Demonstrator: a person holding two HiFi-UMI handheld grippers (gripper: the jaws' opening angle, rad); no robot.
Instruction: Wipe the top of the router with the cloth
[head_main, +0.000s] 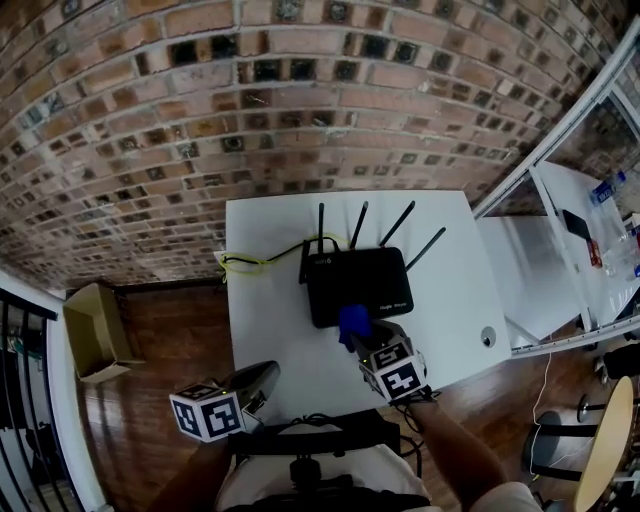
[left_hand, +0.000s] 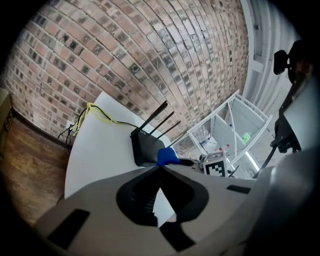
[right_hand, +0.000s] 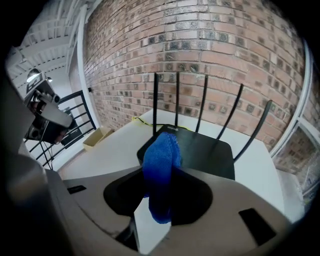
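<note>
The black router (head_main: 358, 285) with four upright antennas lies flat on the white table (head_main: 270, 330), towards its back. My right gripper (head_main: 364, 340) is shut on a blue cloth (head_main: 352, 322), which hangs over the router's near edge. In the right gripper view the cloth (right_hand: 161, 170) is bunched between the jaws, with the router (right_hand: 205, 150) just beyond it. My left gripper (head_main: 262, 378) hovers at the table's front edge, left of the router, with its tips together and nothing in them. From the left gripper view I see the router (left_hand: 142, 147) and the cloth (left_hand: 167, 156) ahead.
A yellow cable (head_main: 250, 263) runs from the router's back off the table's left edge. A small round disc (head_main: 488, 337) lies on the table at the right. A cardboard box (head_main: 95, 330) sits on the wooden floor at left. A white shelf frame (head_main: 560, 230) stands at right, a brick wall behind.
</note>
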